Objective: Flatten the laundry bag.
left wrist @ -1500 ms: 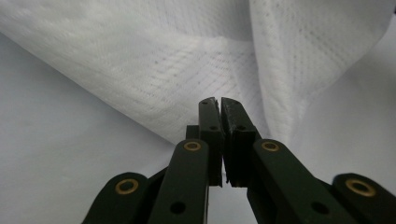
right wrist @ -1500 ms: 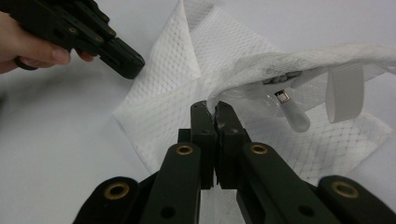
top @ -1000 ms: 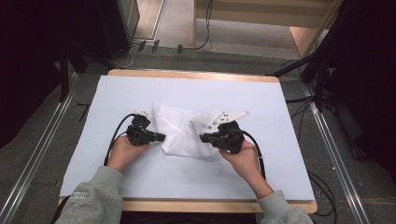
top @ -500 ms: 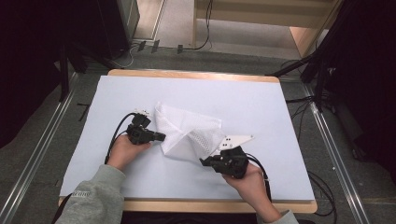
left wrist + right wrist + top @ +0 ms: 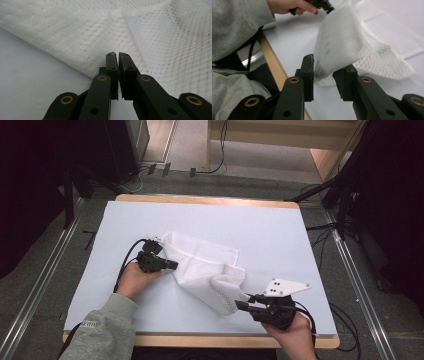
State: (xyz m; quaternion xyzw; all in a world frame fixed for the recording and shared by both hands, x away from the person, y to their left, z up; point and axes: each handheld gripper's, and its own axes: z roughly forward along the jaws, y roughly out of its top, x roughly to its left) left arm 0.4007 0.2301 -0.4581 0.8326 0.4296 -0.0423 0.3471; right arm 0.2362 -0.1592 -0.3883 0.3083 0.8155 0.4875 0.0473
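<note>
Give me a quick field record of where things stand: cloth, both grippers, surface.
cloth: white mesh cloth, partly folded, near corner lifted
left gripper: shut on the cloth's left edge
right gripper: jaws just been opening, apart, cloth corner between them, pads not pressing
surface: pale sheet on wooden-edged table
left sleeve: grey
</note>
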